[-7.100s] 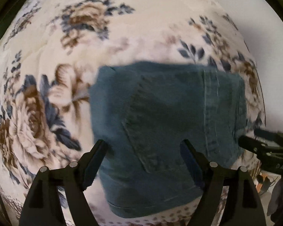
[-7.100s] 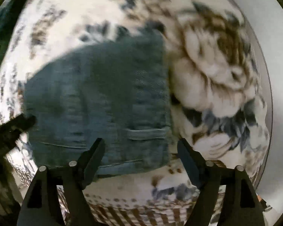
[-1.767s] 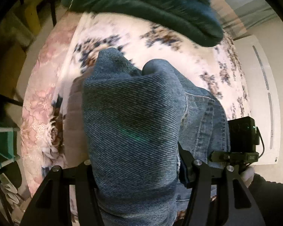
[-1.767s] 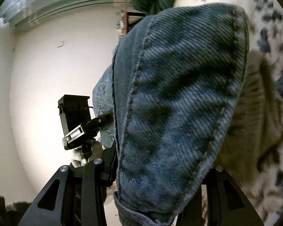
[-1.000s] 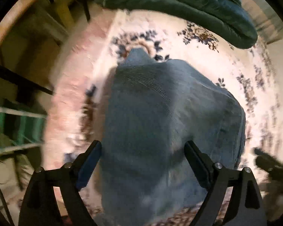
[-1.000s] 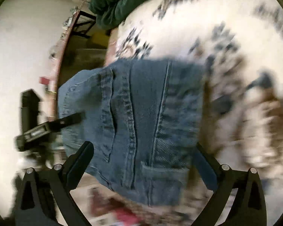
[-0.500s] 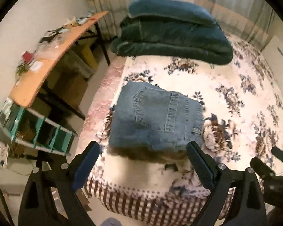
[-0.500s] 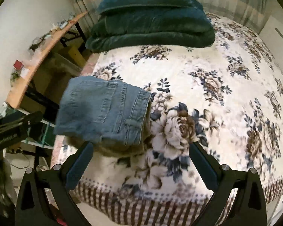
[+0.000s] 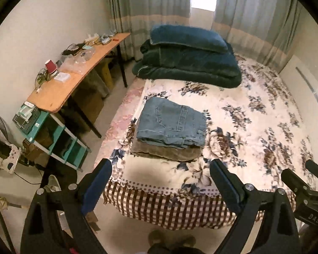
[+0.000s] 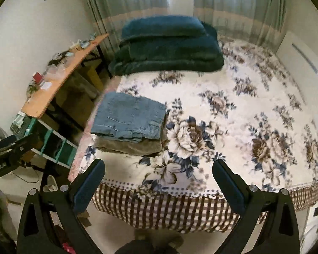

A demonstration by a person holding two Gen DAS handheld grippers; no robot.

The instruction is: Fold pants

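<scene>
Folded jeans [image 9: 171, 124] lie on brown pants [image 9: 166, 151]. Left gripper [image 9: 160, 182] and right gripper [image 10: 159, 178] gape wide, empty. Near the bed edge [image 9: 159, 199], the stack might slide.

My left claw [image 9: 160, 181] and right claw [image 10: 158, 182] hung spread in open air off the bed's foot edge [image 9: 169, 199]. At eleven o'clock the stacked folded pants [image 9: 171, 124] blocked the near corner. At twelve the dark bedding pile [image 9: 188, 59] stood. The desk [image 9: 74, 80] crowded nine to ten o'clock; bare blanket [image 10: 243, 127] lay from one to three.
</scene>
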